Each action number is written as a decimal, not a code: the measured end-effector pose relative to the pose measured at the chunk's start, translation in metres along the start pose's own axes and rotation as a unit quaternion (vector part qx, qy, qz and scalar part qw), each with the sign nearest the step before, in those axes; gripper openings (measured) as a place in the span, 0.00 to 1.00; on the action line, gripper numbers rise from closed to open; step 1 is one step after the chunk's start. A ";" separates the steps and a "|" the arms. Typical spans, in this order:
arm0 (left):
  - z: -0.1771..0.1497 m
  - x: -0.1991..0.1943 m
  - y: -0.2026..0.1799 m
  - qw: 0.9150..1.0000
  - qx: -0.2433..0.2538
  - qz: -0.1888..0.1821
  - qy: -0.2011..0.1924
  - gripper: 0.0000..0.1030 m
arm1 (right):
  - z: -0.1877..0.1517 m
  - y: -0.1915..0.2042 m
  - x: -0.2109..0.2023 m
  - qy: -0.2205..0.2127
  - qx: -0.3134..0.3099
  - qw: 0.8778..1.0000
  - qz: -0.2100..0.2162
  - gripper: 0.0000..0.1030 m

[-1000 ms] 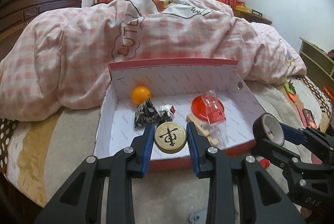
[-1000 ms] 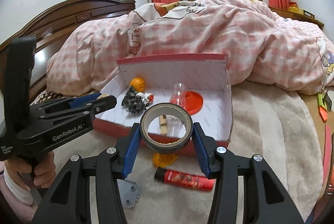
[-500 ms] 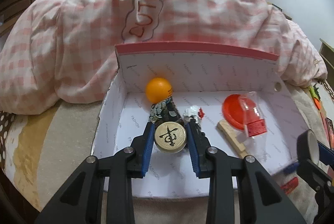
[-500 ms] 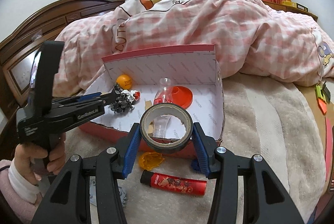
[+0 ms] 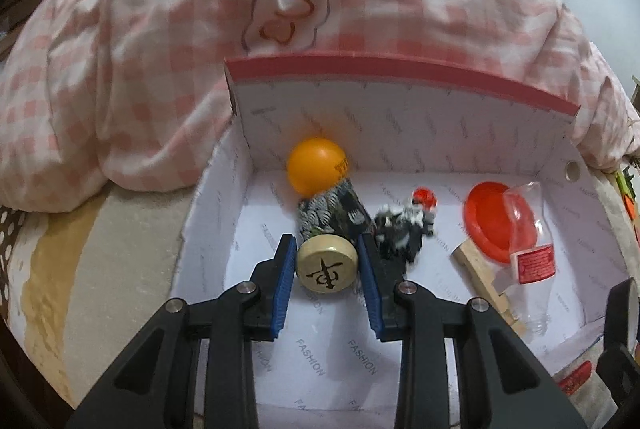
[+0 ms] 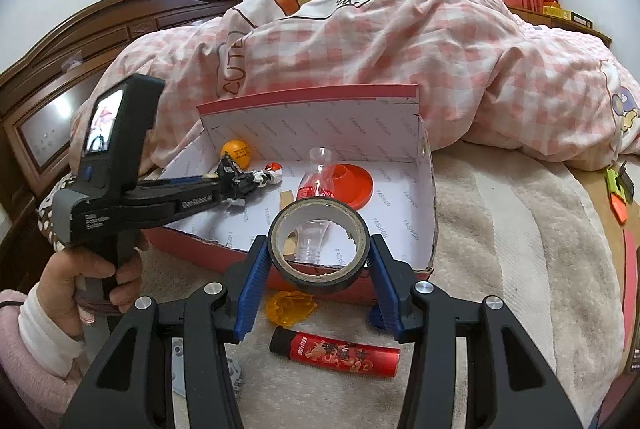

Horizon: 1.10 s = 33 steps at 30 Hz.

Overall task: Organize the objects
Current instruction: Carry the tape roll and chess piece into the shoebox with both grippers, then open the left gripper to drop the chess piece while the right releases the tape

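My left gripper (image 5: 327,265) is shut on a round wooden chess piece (image 5: 327,264) and holds it inside the red box (image 5: 400,79), just above the white floor near the black patterned pouch (image 5: 332,213) and the orange ball (image 5: 318,165). My right gripper (image 6: 318,249) is shut on a black tape roll (image 6: 318,243) and holds it above the box's (image 6: 320,99) front edge. The left gripper also shows in the right wrist view (image 6: 216,179), reaching into the box from the left.
The box holds a toy figure (image 5: 404,229), a red lid (image 5: 498,219), a clear plastic bottle (image 5: 528,253) and a wooden block (image 5: 484,279). On the beige blanket in front lie a red lighter (image 6: 334,351), an orange plastic piece (image 6: 291,307) and a grey bracket (image 6: 204,381). A pink quilt (image 6: 380,41) is piled behind.
My left gripper has moved forward and down into the box with the chess piece. My right gripper has drifted slightly toward the box's front edge with the tape roll.
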<state>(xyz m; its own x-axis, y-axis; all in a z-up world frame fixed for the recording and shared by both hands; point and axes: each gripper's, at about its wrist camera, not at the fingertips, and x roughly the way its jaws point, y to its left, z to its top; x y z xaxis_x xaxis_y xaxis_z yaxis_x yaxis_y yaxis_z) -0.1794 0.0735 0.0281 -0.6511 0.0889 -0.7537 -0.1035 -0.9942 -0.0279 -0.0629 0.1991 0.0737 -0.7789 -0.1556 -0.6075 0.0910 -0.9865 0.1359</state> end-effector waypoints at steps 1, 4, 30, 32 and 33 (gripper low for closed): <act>-0.002 0.004 -0.001 1.000 0.001 0.001 0.008 0.30 | 0.000 0.000 0.000 0.000 0.000 1.000 0.000 0.49; -0.004 0.007 -0.004 1.000 0.004 0.005 0.011 0.36 | 0.000 0.000 0.000 0.000 -0.001 1.000 -0.001 0.49; -0.009 0.008 -0.016 1.000 0.003 0.010 0.003 0.42 | 0.033 0.006 0.068 0.039 -0.025 0.999 -0.007 0.49; -0.009 0.008 -0.018 1.000 0.002 0.010 0.004 0.42 | 0.034 0.007 0.074 0.044 -0.026 0.999 -0.008 0.49; -0.009 0.008 -0.019 1.000 0.002 0.010 0.004 0.42 | 0.034 0.008 0.076 0.046 -0.027 0.999 -0.010 0.49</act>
<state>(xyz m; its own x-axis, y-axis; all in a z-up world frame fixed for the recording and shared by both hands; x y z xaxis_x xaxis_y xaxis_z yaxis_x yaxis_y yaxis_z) -0.1761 0.0926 0.0164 -0.6474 0.0695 -0.7589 -0.0945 -0.9955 -0.0105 -0.1427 0.1814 0.0548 -0.7207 -0.1383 -0.6794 0.1118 -0.9903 0.0830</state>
